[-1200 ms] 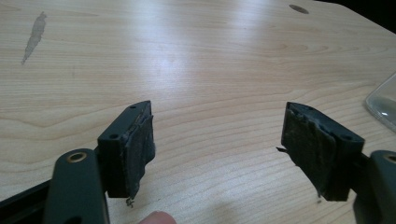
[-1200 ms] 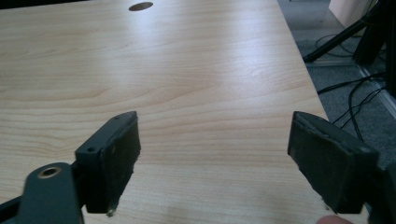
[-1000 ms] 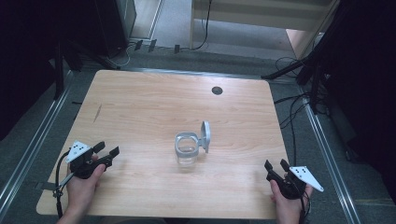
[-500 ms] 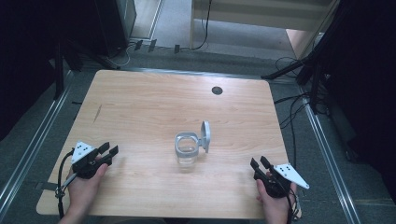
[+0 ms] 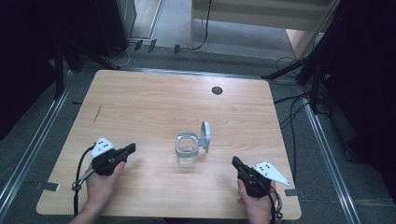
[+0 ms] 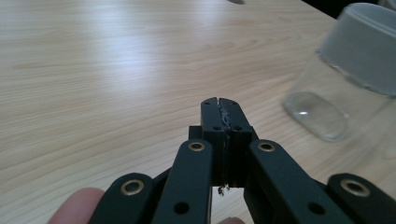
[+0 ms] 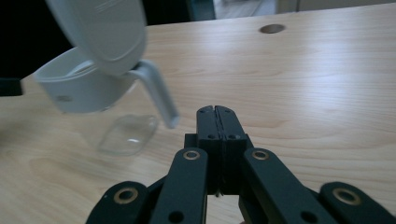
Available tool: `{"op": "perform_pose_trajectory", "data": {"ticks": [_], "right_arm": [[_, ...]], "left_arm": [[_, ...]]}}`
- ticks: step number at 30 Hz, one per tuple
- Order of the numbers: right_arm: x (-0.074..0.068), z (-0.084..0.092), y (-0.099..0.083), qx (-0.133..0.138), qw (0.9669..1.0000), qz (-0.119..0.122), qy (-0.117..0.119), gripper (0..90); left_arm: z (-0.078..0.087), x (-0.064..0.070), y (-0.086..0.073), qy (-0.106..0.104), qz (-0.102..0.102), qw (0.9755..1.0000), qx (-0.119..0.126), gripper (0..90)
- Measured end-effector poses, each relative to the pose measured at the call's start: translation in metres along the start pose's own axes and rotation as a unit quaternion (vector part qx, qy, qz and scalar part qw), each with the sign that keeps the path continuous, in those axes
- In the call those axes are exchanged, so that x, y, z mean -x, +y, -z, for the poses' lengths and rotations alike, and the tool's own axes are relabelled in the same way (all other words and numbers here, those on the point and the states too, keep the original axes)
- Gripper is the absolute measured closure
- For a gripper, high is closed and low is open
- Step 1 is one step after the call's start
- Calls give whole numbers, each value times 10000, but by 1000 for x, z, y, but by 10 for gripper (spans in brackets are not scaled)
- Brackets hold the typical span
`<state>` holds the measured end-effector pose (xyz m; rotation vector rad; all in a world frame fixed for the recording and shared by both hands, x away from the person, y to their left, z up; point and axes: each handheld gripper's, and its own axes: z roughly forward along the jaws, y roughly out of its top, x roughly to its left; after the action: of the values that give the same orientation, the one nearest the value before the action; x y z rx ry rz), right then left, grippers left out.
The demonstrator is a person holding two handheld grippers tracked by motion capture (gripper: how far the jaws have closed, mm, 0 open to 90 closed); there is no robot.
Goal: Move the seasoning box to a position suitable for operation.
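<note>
Black claws first, since they're closest: the left claw (image 5: 130, 148) and the right claw (image 5: 235, 161) are both pinched fully together with nothing between the jaws — they've just been closing, on air. Each sits low near the person's edge of the wooden table (image 5: 140, 102), pointed inward at the middle.

Between them, a bit further out, stands the clear glass jar (image 5: 187, 150) with its grey collar, upright and well apart from both claws. Its hinged lid (image 5: 205, 136) is flipped up and open on the right side. From the right gripper view the lid (image 7: 100, 28) hangs over the rim; the jar looks empty, though the glass is blurry so I wouldn't swear to it.

So progress-wise — basically nothing yet. Nobody's touching the jar, lid's still up. My guess is the actual handling (steadying the jar, dealing with the lid) is all still ahead.

Further back there's just a round cable hole (image 5: 216, 90) in the table.
</note>
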<state>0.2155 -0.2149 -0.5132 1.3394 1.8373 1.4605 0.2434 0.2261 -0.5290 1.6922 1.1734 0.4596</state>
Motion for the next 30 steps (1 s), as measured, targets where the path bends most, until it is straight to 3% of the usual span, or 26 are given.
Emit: {"op": "perform_pose_trajectory", "data": {"ticks": [1, 4, 13, 15, 20, 27, 30], "right_arm": [[0, 0, 0, 0, 10000, 0, 0, 900], [-18, -15, 1, -153, 9994, 96, 282, 900], [-35, -51, 3, -360, 9978, 182, 517, 900], [-37, -61, 3, -424, 9974, 220, 532, 900], [-38, -74, 3, -459, 9977, 266, 425, 900], [-34, -81, 7, -480, 9979, 261, 356, 900], [-30, -93, 12, -508, 9978, 273, 328, 900]], "left_arm": [[0, 0, 0, 0, 0, 10000, 0, 900], [-16, 19, 7, -264, -217, 9994, -89, 900], [-45, 42, 20, -588, -203, 9980, -99, 900], [-57, 47, 23, -625, -221, 9977, -108, 900], [-66, 55, 26, -654, -283, 9974, -79, 900], [-72, 58, 28, -707, -325, 9970, -42, 900], [-72, 58, 29, -738, -339, 9967, -28, 900]]}}
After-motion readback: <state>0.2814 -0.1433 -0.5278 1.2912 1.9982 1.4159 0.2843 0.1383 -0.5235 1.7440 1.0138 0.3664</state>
